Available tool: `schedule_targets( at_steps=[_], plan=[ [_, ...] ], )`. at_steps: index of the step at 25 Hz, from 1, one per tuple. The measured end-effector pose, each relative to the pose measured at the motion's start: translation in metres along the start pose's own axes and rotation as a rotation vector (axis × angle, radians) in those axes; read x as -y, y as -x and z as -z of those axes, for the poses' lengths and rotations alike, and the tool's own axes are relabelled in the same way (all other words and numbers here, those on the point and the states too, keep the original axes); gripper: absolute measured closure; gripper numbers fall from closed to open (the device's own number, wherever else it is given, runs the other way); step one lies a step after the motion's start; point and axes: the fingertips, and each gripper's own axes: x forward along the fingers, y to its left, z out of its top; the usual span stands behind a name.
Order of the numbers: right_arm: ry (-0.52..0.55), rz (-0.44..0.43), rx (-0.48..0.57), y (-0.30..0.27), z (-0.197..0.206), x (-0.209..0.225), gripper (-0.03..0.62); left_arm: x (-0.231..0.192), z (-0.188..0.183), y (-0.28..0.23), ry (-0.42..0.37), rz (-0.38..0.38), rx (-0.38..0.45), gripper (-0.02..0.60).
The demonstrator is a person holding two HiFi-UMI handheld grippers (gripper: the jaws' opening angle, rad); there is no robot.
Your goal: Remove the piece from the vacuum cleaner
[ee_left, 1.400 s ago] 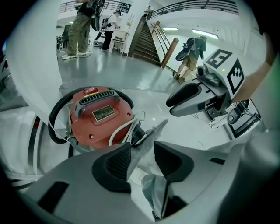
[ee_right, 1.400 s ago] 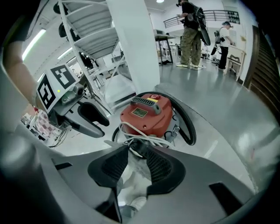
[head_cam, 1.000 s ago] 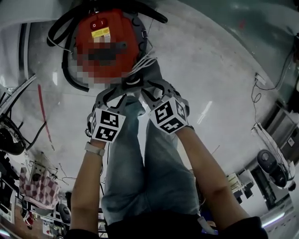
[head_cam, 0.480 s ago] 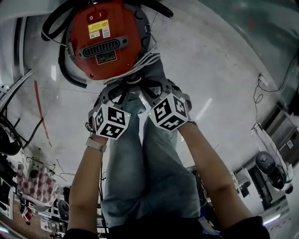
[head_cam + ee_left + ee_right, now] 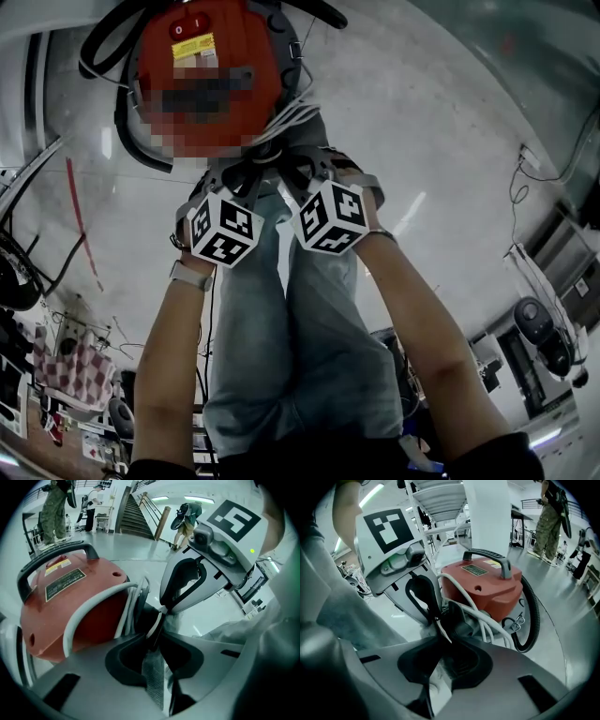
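Note:
A red vacuum cleaner (image 5: 155, 66) with a black carry handle (image 5: 487, 555) stands on the floor in front of the person's legs. At its near side a dark piece (image 5: 457, 617) sits among white cables (image 5: 474, 607). My left gripper (image 5: 246, 175) and right gripper (image 5: 287, 174) point steeply down and meet tip to tip at that piece. In the left gripper view the left gripper (image 5: 155, 637) pinches a thin dark edge, with the right gripper (image 5: 165, 613) opposite. The right gripper (image 5: 439, 634) pinches the same piece from the other side. Both pairs of jaws have just been closing.
A black ribbed hose (image 5: 532, 616) loops round the vacuum cleaner's side. The person's jeans (image 5: 281, 356) lie right under both grippers. People stand far off near a staircase (image 5: 133, 513). Cluttered racks and cables (image 5: 56, 375) line the floor's edges.
Both grippers have sunk toward the vacuum cleaner's near side and rolled a little. Their jaws have narrowed from wide open to a pinch on the dark piece.

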Motion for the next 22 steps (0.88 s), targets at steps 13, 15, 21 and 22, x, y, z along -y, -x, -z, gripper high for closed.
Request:
schedule_targets(
  at_steps=[13,15,21,22],
  plan=[
    [-0.027,0.026,0.003,0.0,0.004,-0.006,0.522,0.006,0.004,0.002,-0.025,-0.045,0.005,0.509],
    [-0.023,0.022,0.0,0.001,0.003,-0.007,0.525,0.006,0.005,0.003,-0.022,-0.043,0.004,0.509],
    [-0.01,0.011,-0.004,0.002,0.005,-0.01,0.53,0.008,0.005,0.004,-0.007,-0.053,0.003,0.509],
    [-0.011,0.011,-0.005,0.002,0.006,-0.011,0.531,0.008,0.006,0.004,-0.006,-0.055,0.001,0.509]
  ],
)
